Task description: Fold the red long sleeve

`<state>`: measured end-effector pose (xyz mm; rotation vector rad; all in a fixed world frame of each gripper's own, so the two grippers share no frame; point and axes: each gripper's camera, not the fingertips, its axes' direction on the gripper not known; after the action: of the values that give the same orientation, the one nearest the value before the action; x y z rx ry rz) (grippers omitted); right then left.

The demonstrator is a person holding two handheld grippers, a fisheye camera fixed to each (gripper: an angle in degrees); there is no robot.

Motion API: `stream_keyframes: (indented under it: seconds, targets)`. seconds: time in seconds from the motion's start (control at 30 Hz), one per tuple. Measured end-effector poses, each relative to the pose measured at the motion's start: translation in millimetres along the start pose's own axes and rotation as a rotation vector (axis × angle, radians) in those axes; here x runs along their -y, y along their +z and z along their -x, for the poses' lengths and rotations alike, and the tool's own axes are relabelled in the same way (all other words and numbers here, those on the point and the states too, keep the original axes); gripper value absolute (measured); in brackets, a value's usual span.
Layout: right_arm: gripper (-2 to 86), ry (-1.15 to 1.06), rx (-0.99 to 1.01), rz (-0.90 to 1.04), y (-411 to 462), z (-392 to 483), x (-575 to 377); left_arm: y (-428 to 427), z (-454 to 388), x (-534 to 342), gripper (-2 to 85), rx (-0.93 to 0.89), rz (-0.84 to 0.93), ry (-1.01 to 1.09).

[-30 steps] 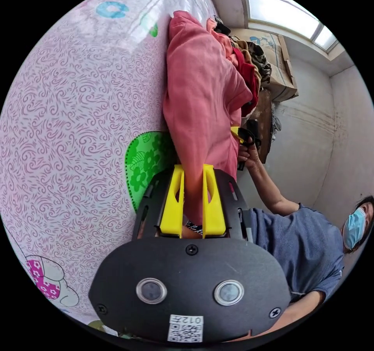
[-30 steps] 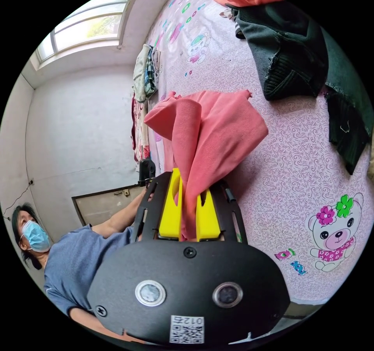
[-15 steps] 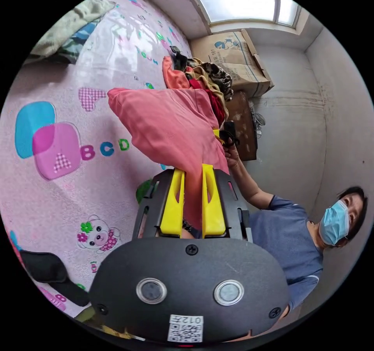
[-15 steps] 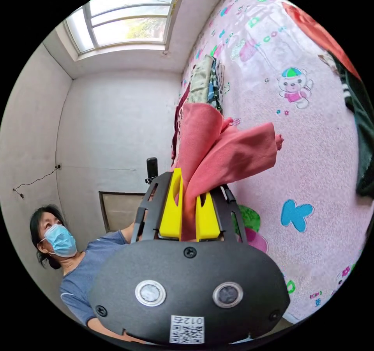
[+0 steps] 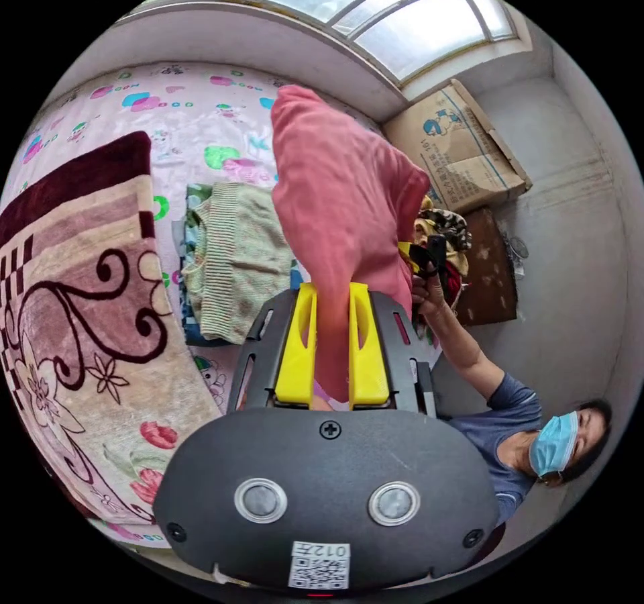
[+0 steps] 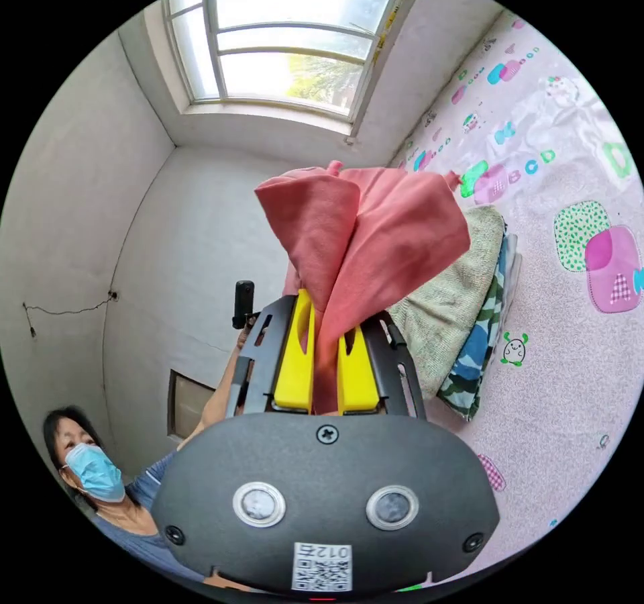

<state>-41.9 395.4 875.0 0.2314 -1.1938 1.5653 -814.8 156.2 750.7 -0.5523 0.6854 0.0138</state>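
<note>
Aloft, red long sleeve (image 5: pixel 335 181) pinched by left claw (image 5: pixel 332 295), right claw (image 6: pixel 325 302)

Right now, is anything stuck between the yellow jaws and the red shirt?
No. The left gripper is shut straight on the salmon-red long sleeve top, cloth pinched between its yellow jaws. The right gripper clamps the same top the same way. Nothing visible sits between either gripper and the cloth.

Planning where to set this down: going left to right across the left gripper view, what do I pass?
Patterned blanket → green knit top → red long sleeve in the left gripper → cardboard box.
</note>
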Motion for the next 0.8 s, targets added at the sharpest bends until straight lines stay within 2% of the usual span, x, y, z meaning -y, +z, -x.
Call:
stream_keyframes:
  seconds: [0.13, 0.2, 0.27, 0.37, 0.5, 0.57, 0.7, 0.8]
  targets:
    - [-0.1, 0.252, -0.174, 0.008, 89, -124, -17, 47, 90, 20, 5.5, 0.128, 0.065, -0.281]
    - [0.0, 0.28, -0.167, -0.03, 106, -156, -29, 64, 114, 18, 5.2, 0.193, 0.088, -0.351]
    - [0.0, 0.249, -0.134, -0.042, 116, -175, -35, 59, 137, 8, 4.3, 0.099, 0.028, -0.354]
    - [0.1, 0.175, -0.156, 0.003, 127, -181, -31, 31, 160, -10, 2.7, -0.101, -0.091, -0.333]
    - [0.2, 0.07, -0.241, 0.074, 150, -177, -26, -20, 167, -41, 0.9, -0.1, -0.305, -0.331]
    - [0.3, 0.03, -0.279, 0.102, 167, -176, -30, -48, 149, -51, 0.5, -0.107, -0.427, -0.235]
    - [0.6, 0.004, -0.307, 0.11, 189, -181, -43, -55, 104, -35, 0.3, -0.045, -0.375, -0.062]
    - [0.8, 0.018, -0.299, 0.103, 203, -189, -56, -29, 77, -11, 0.0, 0.113, -0.202, 0.047]
